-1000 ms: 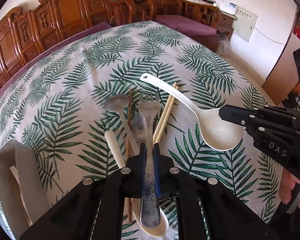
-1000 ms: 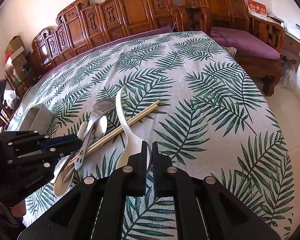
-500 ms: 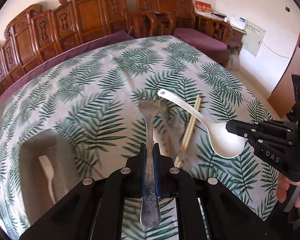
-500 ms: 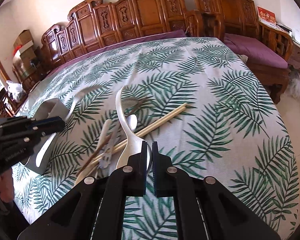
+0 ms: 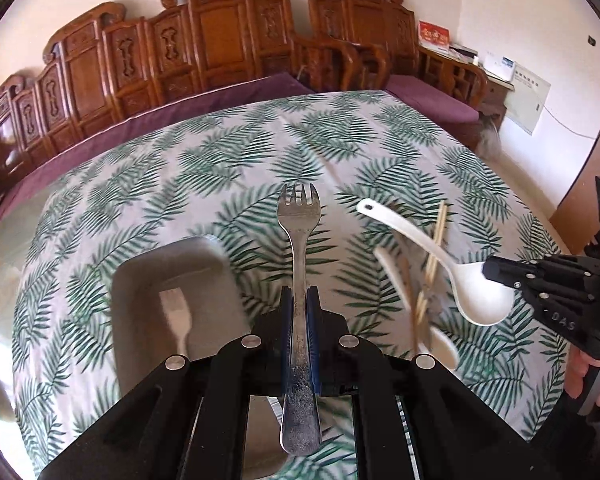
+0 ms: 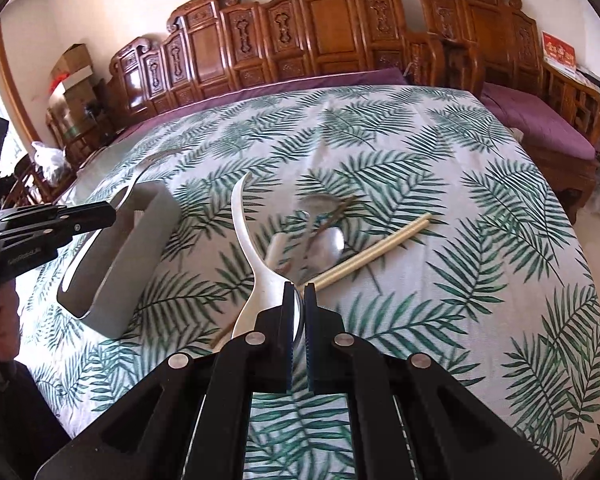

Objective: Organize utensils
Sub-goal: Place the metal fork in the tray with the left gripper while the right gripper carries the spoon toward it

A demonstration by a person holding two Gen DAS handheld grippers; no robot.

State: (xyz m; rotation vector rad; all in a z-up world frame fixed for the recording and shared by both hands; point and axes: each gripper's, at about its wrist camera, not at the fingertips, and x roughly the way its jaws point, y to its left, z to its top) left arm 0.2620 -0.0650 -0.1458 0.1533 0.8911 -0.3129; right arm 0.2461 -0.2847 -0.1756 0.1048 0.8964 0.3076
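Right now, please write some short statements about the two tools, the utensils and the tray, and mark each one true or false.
1. The left tool is shut on a metal fork. True.
2. The right tool holds the wooden chopsticks. False: it is shut on the bowl of a white spoon; the chopsticks lie on the tablecloth.
3. The grey tray has nothing in it. False: one white utensil already lies inside.
4. The fork's tines point away from the left camera. True.
5. The tray stands to the right of the chopsticks in the right wrist view. False: it stands to their left.
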